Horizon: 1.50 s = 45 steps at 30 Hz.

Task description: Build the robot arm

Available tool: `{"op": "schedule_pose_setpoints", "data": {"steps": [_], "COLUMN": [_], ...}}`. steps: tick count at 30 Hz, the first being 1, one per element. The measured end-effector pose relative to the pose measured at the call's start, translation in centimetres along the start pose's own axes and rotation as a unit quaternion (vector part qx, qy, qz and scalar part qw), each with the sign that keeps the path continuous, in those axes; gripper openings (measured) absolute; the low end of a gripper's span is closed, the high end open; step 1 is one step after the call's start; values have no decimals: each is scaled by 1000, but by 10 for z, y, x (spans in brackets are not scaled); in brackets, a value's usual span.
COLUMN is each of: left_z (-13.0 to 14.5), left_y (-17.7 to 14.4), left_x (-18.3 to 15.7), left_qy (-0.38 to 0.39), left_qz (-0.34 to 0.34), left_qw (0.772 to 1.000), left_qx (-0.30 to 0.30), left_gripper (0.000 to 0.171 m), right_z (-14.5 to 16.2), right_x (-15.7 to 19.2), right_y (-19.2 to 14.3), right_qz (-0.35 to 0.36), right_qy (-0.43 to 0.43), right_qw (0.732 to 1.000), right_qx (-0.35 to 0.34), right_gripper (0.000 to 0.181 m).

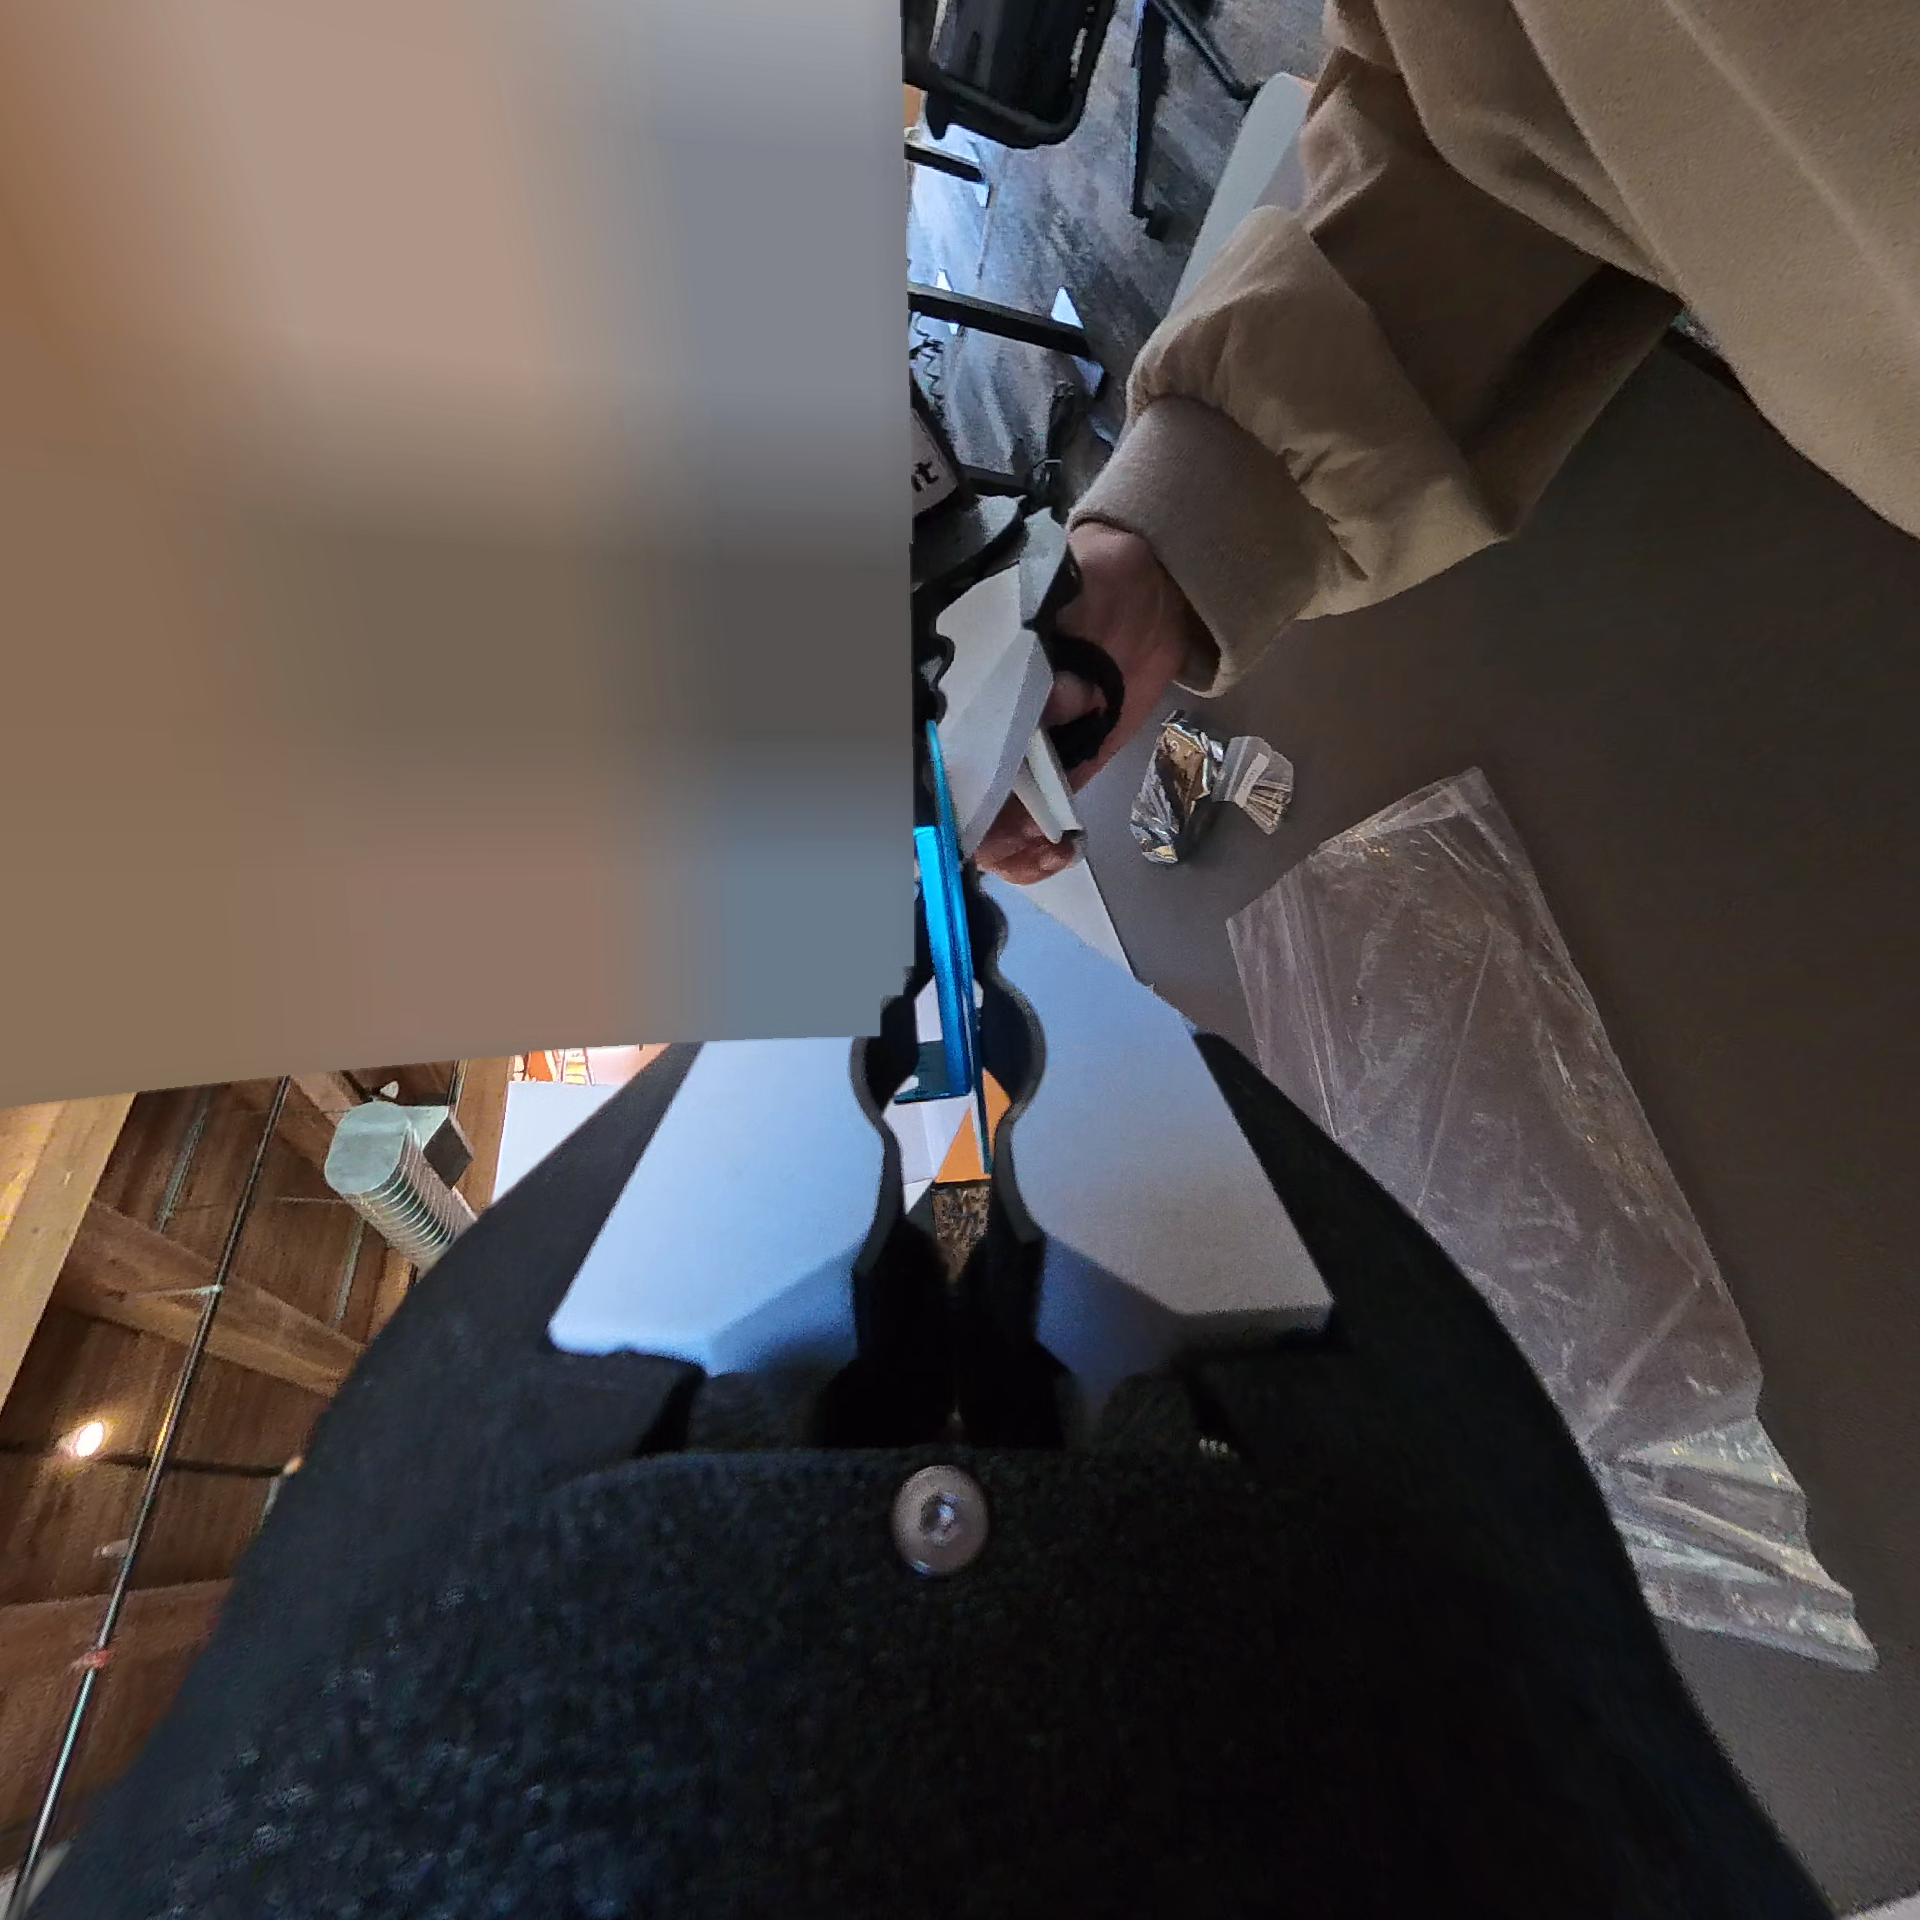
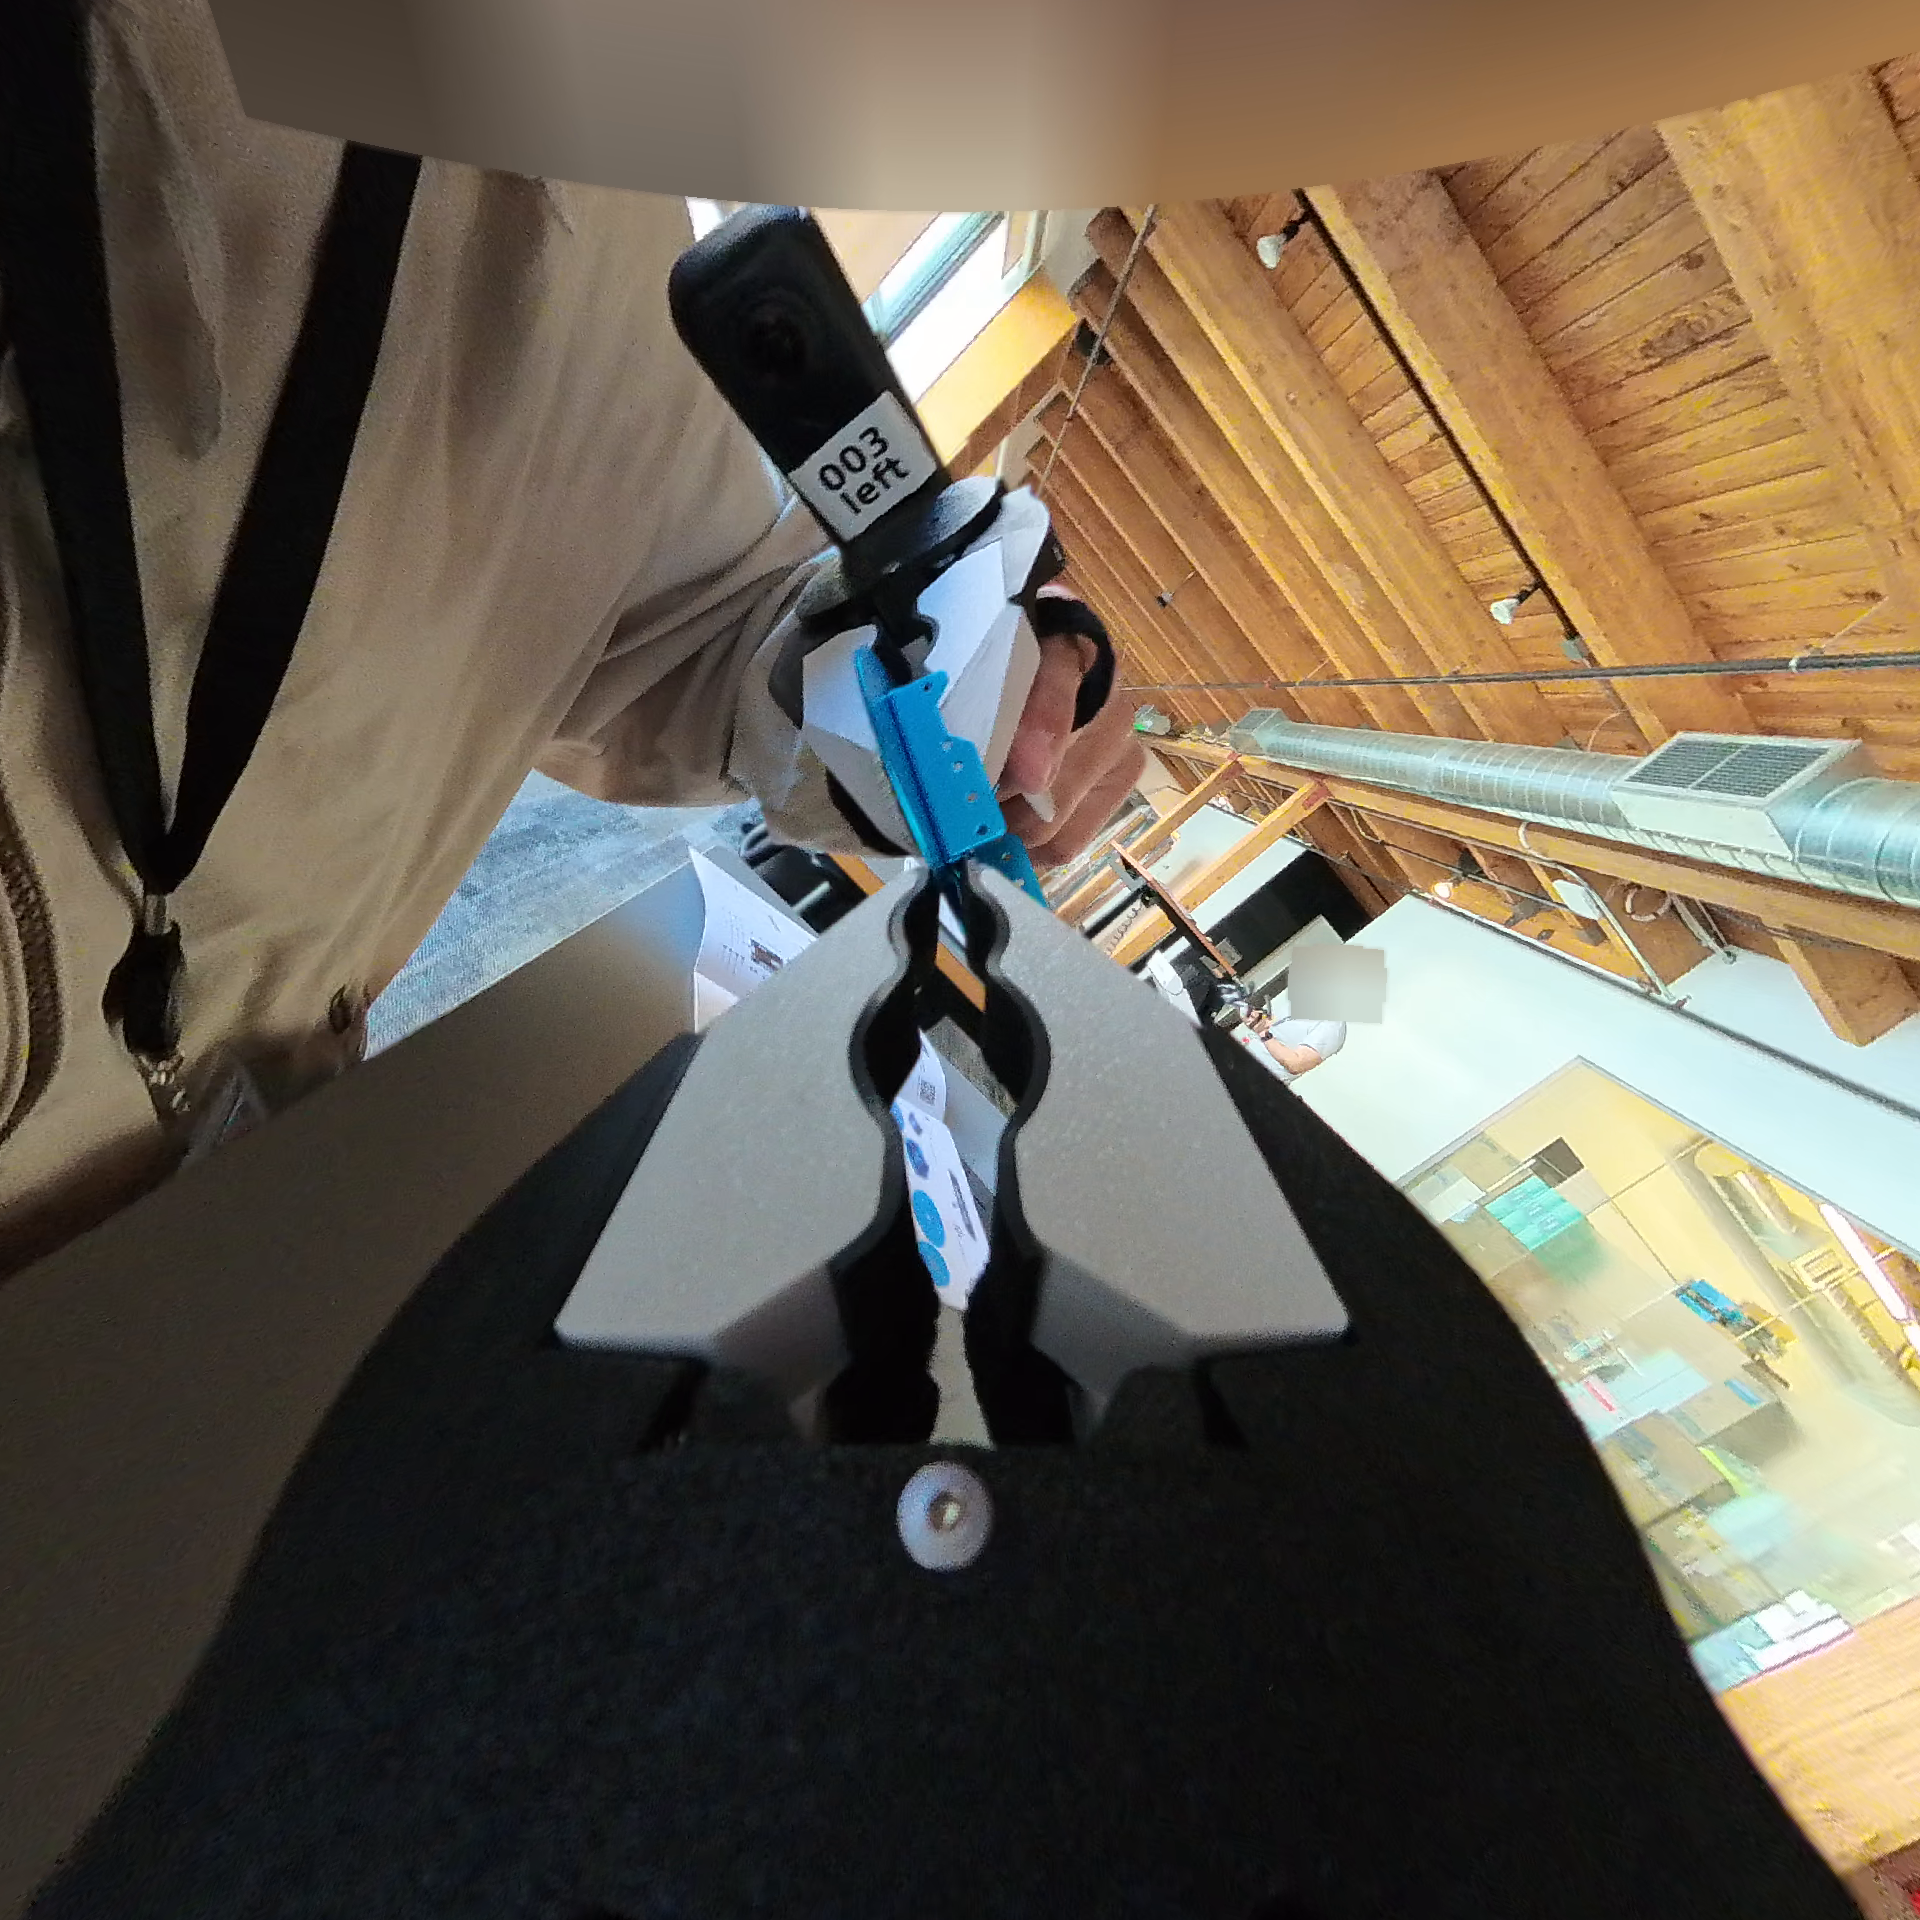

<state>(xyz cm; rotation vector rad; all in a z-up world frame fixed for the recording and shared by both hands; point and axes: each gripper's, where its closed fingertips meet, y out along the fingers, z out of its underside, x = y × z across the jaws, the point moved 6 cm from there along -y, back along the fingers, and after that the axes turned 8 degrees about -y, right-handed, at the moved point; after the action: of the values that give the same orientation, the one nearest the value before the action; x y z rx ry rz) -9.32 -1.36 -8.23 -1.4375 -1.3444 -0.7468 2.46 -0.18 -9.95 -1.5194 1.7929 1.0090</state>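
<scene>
A blue perforated metal bracket (image 1: 948, 987) is held in the air between both grippers. In the left wrist view my left gripper (image 1: 951, 992) is shut on its near end. The right gripper (image 1: 1003, 696), held in a hand with a beige sleeve, grips its far end. In the right wrist view my right gripper (image 2: 951, 883) is shut on the lower end of the blue bracket (image 2: 935, 764). The left gripper (image 2: 914, 665), with a black labelled camera stick above it, clamps the upper end. The two grippers face each other tip to tip.
A dark grey table (image 1: 1610, 675) lies to the right, with a clear plastic bag (image 1: 1507, 1143) and a crumpled foil wrapper (image 1: 1205, 790) on it. The person's beige jacket and black lanyard (image 2: 260, 520) fill the left. A wooden ceiling and a metal duct (image 2: 1558, 769) show beyond. Left and right tips are no more than a few centimetres apart.
</scene>
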Motion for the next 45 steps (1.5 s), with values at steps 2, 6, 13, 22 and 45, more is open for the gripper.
{"op": "schedule_pose_setpoints", "data": {"steps": [2, 6, 13, 22, 45], "left_z": [4, 24, 101, 119, 111], "left_y": [1, 5, 12, 23, 19], "left_x": [0, -3, -9, -32, -6], "left_qy": [-19, -143, -590, -741, -677], "left_qz": [-12, -22, -40, -25, 20], "left_qw": [1000, 989, 805, 656, 730], "left_qx": [-3, -12, -52, -144, -91], "left_gripper": [2, 2, 3, 2, 1], "right_z": [4, 18, 46, 108, 101], "right_x": [-1, -1, -13, 5, -8], "right_y": [0, -3, -19, 0, 2], "right_qz": [8, 43, 96, 34, 29], "right_qy": [24, 92, 265, 571, 601], "right_qw": [1000, 995, 957, 816, 797], "right_qx": [-6, 13, 64, 86, -55], "right_gripper": [3, 4, 22, 15, 1]}}
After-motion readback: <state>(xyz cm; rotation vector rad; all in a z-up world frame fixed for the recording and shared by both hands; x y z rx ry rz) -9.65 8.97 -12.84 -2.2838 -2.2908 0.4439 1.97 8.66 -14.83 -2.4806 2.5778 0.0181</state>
